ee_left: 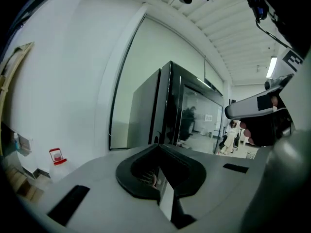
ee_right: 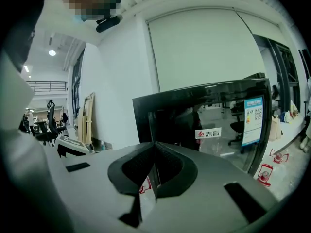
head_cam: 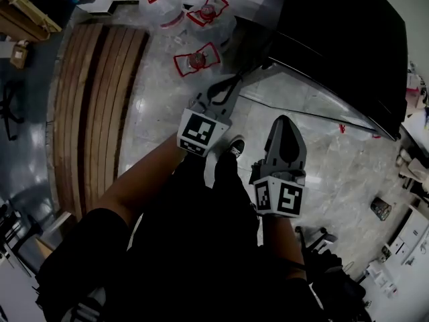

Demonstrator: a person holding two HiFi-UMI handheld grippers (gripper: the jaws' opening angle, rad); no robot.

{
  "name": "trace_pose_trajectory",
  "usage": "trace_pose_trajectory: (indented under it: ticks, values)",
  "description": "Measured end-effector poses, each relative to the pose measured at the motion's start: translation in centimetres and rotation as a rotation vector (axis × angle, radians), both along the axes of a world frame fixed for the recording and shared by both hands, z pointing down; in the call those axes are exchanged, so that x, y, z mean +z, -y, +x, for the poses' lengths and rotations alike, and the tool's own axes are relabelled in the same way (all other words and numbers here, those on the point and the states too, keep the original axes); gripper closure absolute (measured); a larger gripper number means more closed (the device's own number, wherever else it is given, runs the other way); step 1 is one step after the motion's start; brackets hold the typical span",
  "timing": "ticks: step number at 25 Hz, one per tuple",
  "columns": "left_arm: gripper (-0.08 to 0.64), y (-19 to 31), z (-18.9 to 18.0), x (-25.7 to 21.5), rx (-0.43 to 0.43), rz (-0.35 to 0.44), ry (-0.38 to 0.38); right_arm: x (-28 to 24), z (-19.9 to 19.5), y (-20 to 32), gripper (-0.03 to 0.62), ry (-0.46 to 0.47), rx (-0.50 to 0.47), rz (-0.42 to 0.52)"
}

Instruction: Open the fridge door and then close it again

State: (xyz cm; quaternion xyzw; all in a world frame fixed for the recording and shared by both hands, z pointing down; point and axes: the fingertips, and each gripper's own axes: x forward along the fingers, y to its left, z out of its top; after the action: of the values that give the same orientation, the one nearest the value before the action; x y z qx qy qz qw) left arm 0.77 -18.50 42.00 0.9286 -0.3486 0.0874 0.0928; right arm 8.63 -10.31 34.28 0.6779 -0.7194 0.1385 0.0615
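The black fridge (head_cam: 348,39) with a glass front stands at the upper right of the head view; its door looks closed. My left gripper (head_cam: 226,91) is held in front of the fridge's near corner, apart from it, its jaws shut on nothing. My right gripper (head_cam: 285,123) hangs lower and to the right, over the floor, also shut and empty. In the left gripper view the fridge (ee_left: 167,106) rises beyond the shut left gripper (ee_left: 158,147), and the right gripper's body shows at the right edge. The right gripper view shows the fridge (ee_right: 209,115) with stickers on its glass behind the shut right gripper (ee_right: 154,144).
Three water jugs with red handles (head_cam: 196,62) stand on the marble floor left of the fridge. A stack of wooden slats (head_cam: 94,113) lies along the left. The person's legs and shoe (head_cam: 234,146) are below the grippers. Desks and clutter fill the right edge.
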Motion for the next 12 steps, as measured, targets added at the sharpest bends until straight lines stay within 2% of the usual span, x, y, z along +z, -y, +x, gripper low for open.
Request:
trace_pose_trajectory:
  ticks: [8,10,11,12]
  values:
    - [0.563,1.2,0.4,2.3,0.102,-0.031,-0.038,2.7,-0.6,1.2,0.577,0.008,0.003,-0.043]
    - [0.563,0.9,0.9,2.7,0.151,-0.047,-0.056,3.0,-0.6,1.4,0.577,0.009,0.004,-0.049]
    - [0.5,0.6,1.3,2.9,0.192,-0.062,-0.07,3.2,-0.6,1.5,0.576,0.01,0.005,-0.052]
    - [0.277,0.2,1.6,3.1,0.232,-0.08,-0.079,3.4,-0.6,1.5,0.576,0.011,0.005,-0.056]
